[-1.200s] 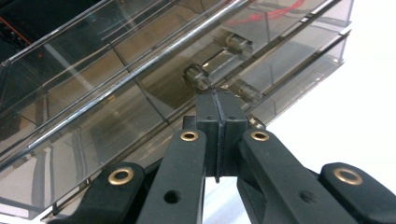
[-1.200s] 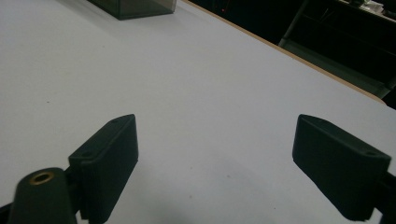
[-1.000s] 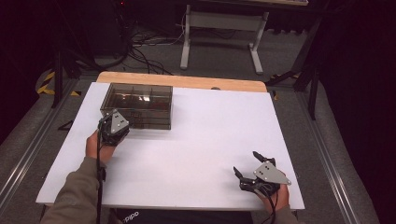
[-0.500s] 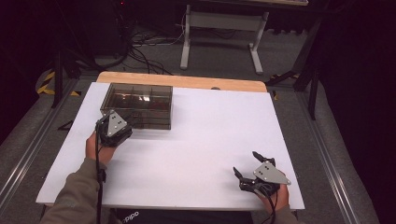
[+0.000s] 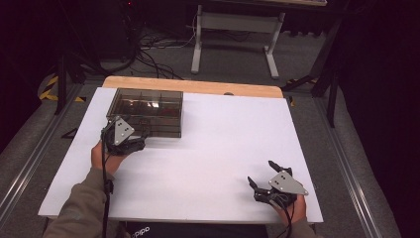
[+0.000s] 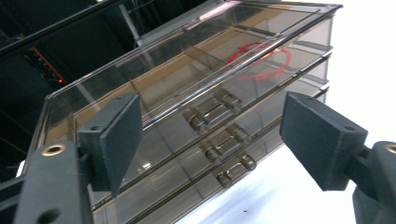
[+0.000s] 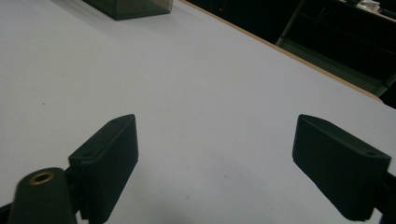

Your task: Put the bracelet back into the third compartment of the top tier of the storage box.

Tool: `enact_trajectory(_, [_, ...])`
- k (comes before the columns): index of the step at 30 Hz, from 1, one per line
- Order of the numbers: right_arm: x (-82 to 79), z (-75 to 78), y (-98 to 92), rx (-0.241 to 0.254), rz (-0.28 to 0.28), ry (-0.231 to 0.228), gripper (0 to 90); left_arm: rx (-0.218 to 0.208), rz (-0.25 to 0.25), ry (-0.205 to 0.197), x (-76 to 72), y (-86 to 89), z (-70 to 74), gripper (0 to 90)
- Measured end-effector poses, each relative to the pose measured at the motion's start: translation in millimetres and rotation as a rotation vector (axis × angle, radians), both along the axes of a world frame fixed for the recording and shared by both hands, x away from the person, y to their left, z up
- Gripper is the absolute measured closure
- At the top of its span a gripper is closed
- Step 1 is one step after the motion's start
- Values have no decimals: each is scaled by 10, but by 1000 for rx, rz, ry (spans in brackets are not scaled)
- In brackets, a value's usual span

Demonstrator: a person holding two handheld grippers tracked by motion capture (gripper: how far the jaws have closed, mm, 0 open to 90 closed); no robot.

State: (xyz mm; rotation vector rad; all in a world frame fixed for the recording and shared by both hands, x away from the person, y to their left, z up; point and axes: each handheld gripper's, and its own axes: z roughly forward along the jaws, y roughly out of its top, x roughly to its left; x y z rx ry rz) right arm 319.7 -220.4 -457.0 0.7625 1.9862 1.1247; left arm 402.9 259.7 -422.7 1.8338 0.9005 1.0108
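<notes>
Smoky transparent plastic makes up the small drawer box [image 5: 146, 111] at the far left of the white-topped desk [image 5: 223, 144], its stacked drawers with clear bar handles [image 6: 212, 113] facing the left hand-held gripper [image 5: 130, 134]. That gripper's jaws have just been opening and stand apart with nothing between them, probably having let go of a handle; a red ring [image 6: 261, 60] lies in the top drawer. Well apart at the near right, the right hand-held gripper [image 5: 265, 179] rests wide over bare desk, seemingly idle.
</notes>
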Motion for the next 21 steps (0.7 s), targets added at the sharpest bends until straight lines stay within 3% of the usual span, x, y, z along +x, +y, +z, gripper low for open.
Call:
enact_trajectory(8, [26,-4,10,1,5,4,152,-8,-30,0,-17,5,-1,79])
enact_trajectory(21, [34,-1,2,3,1,1,152,-7,-59,0,-39,-44,-4,103])
